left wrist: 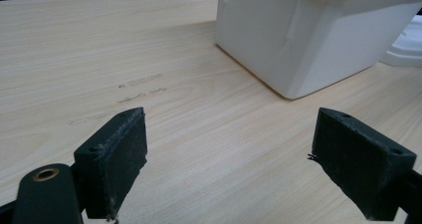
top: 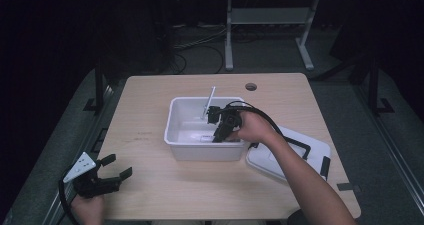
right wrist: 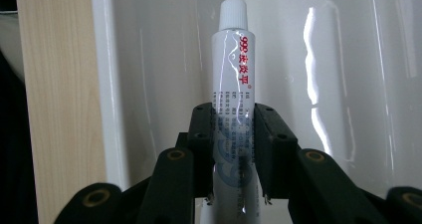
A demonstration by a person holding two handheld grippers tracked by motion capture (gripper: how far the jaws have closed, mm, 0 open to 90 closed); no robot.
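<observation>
From above, the right gripper [top: 216, 134] reaches down inside the white bin [top: 175, 135] at mid-table; its lid [top: 310, 157] lies beside it, so the bin is already open. Beside the table's near left corner, the left gripper [top: 117, 167] rests idle, jaws wide, nothing between them. Along the right gripper's jaws, a white tube [right wrist: 234, 74] is clamped, cap pointing away, within the bin; release is judged outstanding.
</observation>
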